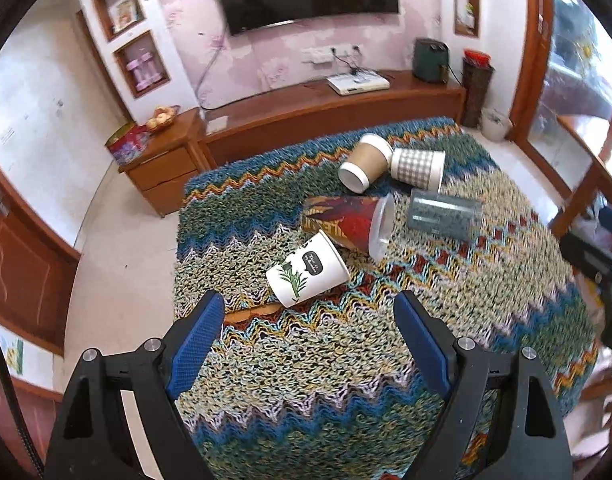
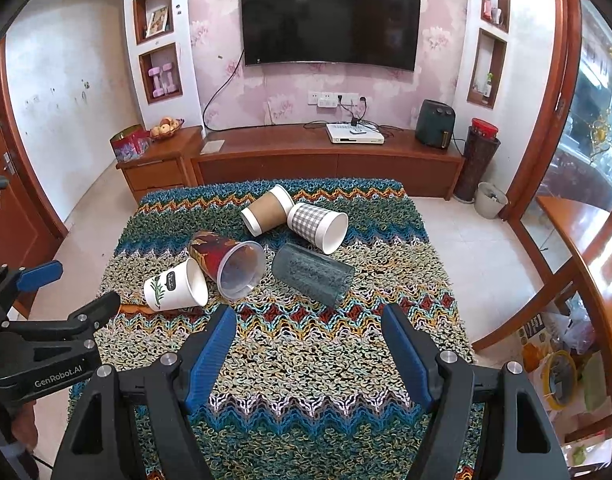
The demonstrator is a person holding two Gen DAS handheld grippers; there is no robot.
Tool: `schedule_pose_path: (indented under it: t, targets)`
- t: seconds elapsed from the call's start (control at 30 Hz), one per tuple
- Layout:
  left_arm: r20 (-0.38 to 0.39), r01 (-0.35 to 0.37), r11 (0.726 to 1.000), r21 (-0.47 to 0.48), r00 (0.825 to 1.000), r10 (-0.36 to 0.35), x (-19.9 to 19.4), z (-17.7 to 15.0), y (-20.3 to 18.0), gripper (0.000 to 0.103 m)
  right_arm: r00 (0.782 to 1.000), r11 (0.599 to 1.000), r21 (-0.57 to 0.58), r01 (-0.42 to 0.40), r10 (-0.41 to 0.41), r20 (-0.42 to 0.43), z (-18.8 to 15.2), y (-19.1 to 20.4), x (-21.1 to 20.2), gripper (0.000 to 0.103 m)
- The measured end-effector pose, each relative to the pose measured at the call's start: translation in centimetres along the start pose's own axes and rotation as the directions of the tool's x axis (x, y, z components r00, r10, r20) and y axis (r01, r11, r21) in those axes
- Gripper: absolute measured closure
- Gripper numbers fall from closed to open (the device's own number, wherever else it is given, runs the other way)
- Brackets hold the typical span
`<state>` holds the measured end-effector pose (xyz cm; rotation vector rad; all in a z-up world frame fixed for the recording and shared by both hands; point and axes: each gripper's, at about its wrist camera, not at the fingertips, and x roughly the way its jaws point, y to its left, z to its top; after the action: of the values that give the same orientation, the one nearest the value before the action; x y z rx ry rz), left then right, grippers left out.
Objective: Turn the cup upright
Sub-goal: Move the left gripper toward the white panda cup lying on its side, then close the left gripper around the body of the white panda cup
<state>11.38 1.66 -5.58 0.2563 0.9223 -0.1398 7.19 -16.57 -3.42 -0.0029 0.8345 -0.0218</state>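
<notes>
Several cups lie on their sides on a zigzag knitted cloth (image 1: 346, 360). A white cup with a green plant print (image 1: 308, 270) (image 2: 175, 286) is nearest. Behind it lie a red patterned cup with a clear rim (image 1: 350, 220) (image 2: 229, 264), a grey transparent cup (image 1: 444, 216) (image 2: 312, 274), a brown paper cup (image 1: 366, 162) (image 2: 267, 210) and a checked cup (image 1: 418, 164) (image 2: 318, 226). My left gripper (image 1: 310, 314) is open and empty, just short of the white cup. My right gripper (image 2: 310, 326) is open and empty, in front of the cups.
The cloth (image 2: 306, 380) covers a small table. Behind it stands a long wooden TV cabinet (image 2: 326, 160) with a white box and a dark appliance, under a wall TV (image 2: 330, 20). A wooden table edge (image 2: 586, 240) is at the right. The left gripper's body (image 2: 45, 328) shows at left.
</notes>
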Motion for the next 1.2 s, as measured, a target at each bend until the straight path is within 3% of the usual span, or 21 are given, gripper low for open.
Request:
schedule_pose_path:
  t: [0.33, 0.43, 0.83, 1.2]
  targets:
    - [-0.040, 0.066, 0.983, 0.171, 0.997, -0.060, 3.0, 0.5, -0.2, 0.014, 0.999, 0.999, 0.001, -0.036, 0.036, 0.000, 0.1, 1.4, 2.4, 0.027]
    - [-0.053, 0.114, 0.968, 0.225, 0.993, -0.104, 4.3, 0.7, -0.2, 0.014, 0.999, 0.999, 0.002, -0.043, 0.043, -0.019, -0.2, 1.7, 3.4, 0.027]
    - [-0.190, 0.184, 0.896, 0.405, 0.975, -0.114, 12.7, 0.8, -1.1, 0.014, 0.994, 0.999, 0.030, -0.040, 0.043, -0.096, -1.3, 1.3, 7.1, 0.027]
    - [-0.269, 0.204, 0.877, 0.434, 0.959, -0.090, 17.9, 1.2, -1.1, 0.014, 0.989, 0.999, 0.036, -0.041, 0.046, -0.139, -1.7, 1.3, 9.4, 0.027]
